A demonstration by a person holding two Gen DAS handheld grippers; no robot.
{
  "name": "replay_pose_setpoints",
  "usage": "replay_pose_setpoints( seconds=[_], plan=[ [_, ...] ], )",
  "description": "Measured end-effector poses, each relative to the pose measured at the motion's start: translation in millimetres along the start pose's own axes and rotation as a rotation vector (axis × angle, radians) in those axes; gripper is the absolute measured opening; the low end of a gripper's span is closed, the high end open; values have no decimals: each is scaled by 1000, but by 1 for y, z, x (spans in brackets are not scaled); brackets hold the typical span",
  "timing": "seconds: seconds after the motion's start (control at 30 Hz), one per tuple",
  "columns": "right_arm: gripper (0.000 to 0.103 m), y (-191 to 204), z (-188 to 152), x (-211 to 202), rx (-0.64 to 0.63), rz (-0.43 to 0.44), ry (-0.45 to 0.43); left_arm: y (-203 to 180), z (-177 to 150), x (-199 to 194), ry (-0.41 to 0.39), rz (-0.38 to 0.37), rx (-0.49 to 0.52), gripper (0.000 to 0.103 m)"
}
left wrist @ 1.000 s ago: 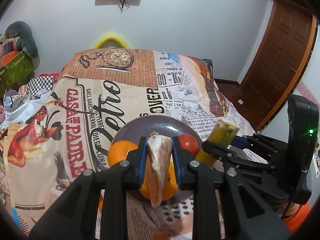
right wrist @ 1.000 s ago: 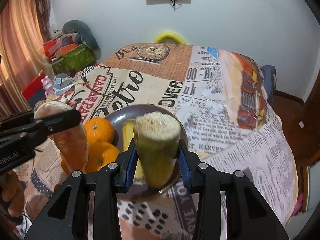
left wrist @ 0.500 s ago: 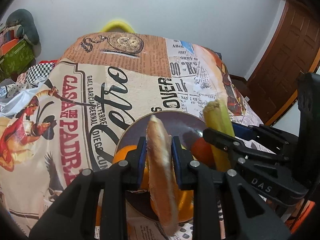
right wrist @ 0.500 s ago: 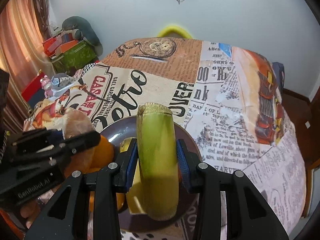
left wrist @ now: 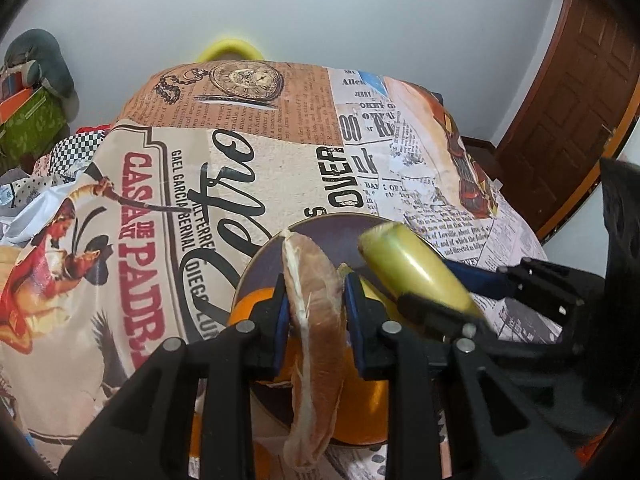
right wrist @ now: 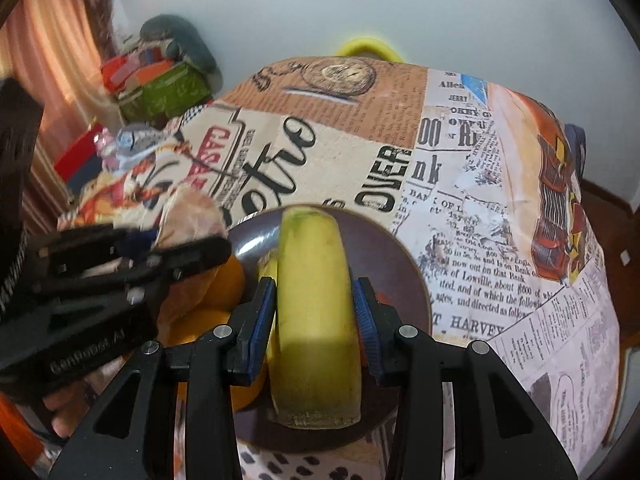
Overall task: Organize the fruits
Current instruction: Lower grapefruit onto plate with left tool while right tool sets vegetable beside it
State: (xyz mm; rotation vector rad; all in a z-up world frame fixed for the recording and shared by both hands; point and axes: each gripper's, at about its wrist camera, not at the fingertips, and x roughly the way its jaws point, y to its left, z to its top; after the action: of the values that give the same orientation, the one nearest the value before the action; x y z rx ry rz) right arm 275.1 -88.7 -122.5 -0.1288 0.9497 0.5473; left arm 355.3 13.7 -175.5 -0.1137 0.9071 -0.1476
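My left gripper (left wrist: 315,316) is shut on a peeled pinkish citrus segment (left wrist: 316,320), held above a dark purple plate (left wrist: 320,226). Oranges (left wrist: 250,306) lie on the plate under it. My right gripper (right wrist: 315,312) is shut on a green-yellow banana piece (right wrist: 314,304), also above the plate (right wrist: 384,248). In the left wrist view the banana piece (left wrist: 412,268) and right gripper sit just right of my left gripper. In the right wrist view the left gripper (right wrist: 160,256) with the segment (right wrist: 192,212) is at the left, over oranges (right wrist: 228,284).
The plate lies on a table covered with a newspaper-print cloth (left wrist: 248,160). A yellow chair back (left wrist: 228,48) stands behind the table. Boxes and cushions (right wrist: 160,76) are piled at the far left. A wooden door (left wrist: 572,120) is at the right.
Both grippers have tipped forward and lowered toward the plate. The citrus segment and the banana piece now point away from the cameras, lying lengthwise over the plate.
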Motion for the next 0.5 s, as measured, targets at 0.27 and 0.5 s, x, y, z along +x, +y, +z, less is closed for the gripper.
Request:
replay_pose_setpoints(
  seconds=[0.27,0.5],
  plan=[
    [43,3,-8,-14,4,8,-41,1,-1,-13,-8,-1,5,29],
    [43,-1,-12,-28,44,17,-62,-4,-4,-29,-27,-13,11,38]
  ],
)
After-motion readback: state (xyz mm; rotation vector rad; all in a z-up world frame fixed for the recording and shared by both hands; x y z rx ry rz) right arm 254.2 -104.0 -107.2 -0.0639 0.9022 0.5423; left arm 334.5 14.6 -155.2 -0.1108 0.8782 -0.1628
